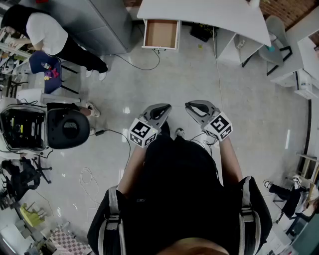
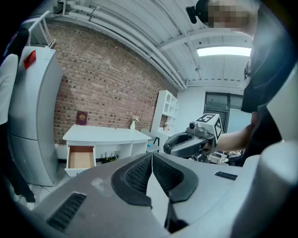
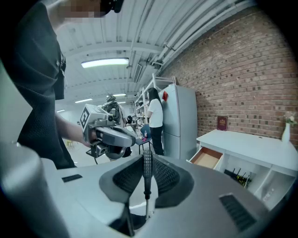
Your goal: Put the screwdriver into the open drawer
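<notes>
The open drawer (image 1: 161, 33), wooden inside and bare, juts from a white desk (image 1: 209, 14) across the floor at the top of the head view. It also shows in the left gripper view (image 2: 80, 157) and the right gripper view (image 3: 207, 158). My right gripper (image 1: 192, 105) (image 3: 147, 160) is shut on a black-handled screwdriver (image 3: 147, 169), whose shaft runs back between the jaws. My left gripper (image 1: 162, 107) (image 2: 152, 157) is shut with nothing in it. Both are held side by side at waist height, far from the drawer.
A grey cabinet (image 1: 94, 20) stands left of the desk, with a person in a white shirt (image 1: 47, 31) beside it. A black round chair (image 1: 69, 128), a blue chair (image 1: 45, 67) and floor cables (image 1: 107, 133) lie left. White shelving (image 1: 234, 47) stands right of the drawer.
</notes>
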A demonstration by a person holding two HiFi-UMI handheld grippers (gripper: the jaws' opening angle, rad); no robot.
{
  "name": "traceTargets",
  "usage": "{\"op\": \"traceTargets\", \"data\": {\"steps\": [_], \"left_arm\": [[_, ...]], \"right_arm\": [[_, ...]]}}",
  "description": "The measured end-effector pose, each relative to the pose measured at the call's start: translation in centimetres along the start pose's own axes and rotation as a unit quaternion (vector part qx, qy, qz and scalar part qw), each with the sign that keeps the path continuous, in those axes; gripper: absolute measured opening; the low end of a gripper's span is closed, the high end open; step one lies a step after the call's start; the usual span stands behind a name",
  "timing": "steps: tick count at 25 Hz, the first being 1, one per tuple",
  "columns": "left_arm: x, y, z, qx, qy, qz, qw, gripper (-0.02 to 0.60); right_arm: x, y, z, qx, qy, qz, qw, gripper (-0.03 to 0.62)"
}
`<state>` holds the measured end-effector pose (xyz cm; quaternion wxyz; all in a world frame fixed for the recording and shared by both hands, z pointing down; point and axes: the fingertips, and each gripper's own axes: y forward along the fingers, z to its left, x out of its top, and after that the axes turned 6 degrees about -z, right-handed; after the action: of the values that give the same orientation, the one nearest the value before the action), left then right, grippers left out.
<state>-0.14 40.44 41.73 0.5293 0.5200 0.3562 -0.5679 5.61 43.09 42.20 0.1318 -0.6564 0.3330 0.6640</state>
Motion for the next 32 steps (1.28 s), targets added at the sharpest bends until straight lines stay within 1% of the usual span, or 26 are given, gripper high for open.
{"op": "traceTargets", "data": {"steps": [6,15,19,25,32], "left_arm": [[0.5,0.3,0.7,0.001,-0.001,-0.002,1.0,0.017],[0.9,0.8,3.1,0.003,-0.004,-0.002,1.0,0.017],[1.3,0.7,4.6,0.005,-0.008,-0.003,1.0,0.017],[1.9,0.9,7.0,0.003,-0.011,-0.001,0.9999,0.017],[2.8,1.4,10.2,-0.005,-0.01,-0.002,0.9999,0.017]], "right_arm": [[0.3,0.4,-0.5,0.0,0.003,-0.001,1.0,0.121],[0.7,1.9,-2.1,-0.005,0.006,0.001,1.0,0.121],[1.2,3.0,-2.8,-0.008,0.008,0.007,1.0,0.121],[2.5,4.7,-3.7,0.001,0.027,-0.01,1.0,0.12],[3.4,7.4,-5.2,-0.002,0.023,-0.004,1.0,0.12]]}}
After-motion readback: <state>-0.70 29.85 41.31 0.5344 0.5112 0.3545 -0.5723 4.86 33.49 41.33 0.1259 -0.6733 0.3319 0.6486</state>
